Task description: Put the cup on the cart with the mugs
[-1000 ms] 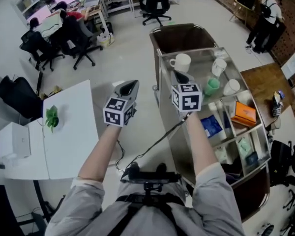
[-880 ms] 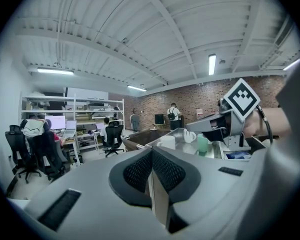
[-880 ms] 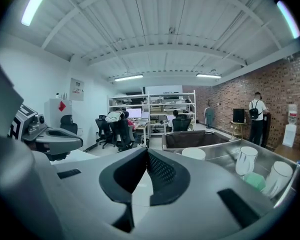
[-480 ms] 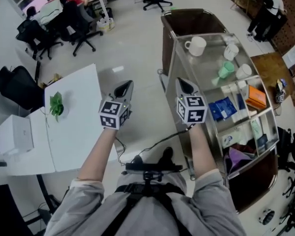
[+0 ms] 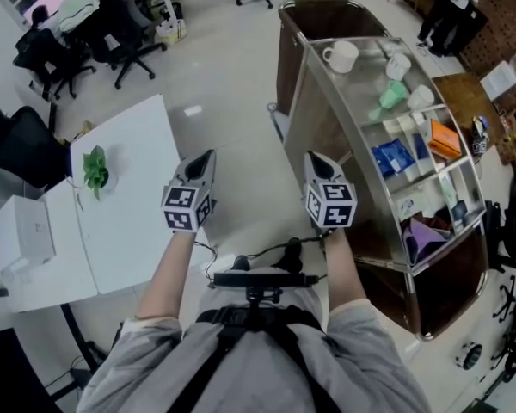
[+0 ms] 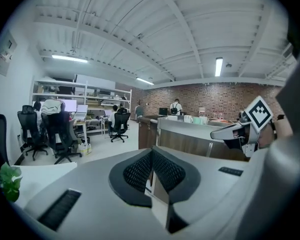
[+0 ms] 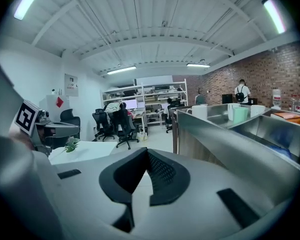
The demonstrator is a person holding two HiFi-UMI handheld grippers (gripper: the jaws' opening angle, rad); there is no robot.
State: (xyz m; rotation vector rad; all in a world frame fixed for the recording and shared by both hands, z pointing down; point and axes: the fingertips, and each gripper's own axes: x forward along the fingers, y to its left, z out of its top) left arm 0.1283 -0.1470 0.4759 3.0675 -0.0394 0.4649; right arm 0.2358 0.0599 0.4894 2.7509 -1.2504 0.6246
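Hovering over floor beside white table [image 5: 125,222], left gripper [image 5: 205,156] is held with jaws pressed together, empty. Right gripper [image 5: 315,158] is held the same. Green cup [image 5: 393,98] is seen atop cart [image 5: 331,132], among mugs [image 5: 340,56].

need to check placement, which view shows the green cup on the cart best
The head view: it looks down on the green cup among white mugs on the cart. The right gripper view shows it small, side-on; the left gripper view, only a distant speck.

Open-plan office: black swivel chairs [image 5: 125,46], staffed desks with monitors [image 6: 70,106], storage shelving [image 7: 155,91], brick wall [image 6: 210,96], ceiling strip lights [image 6: 218,66].
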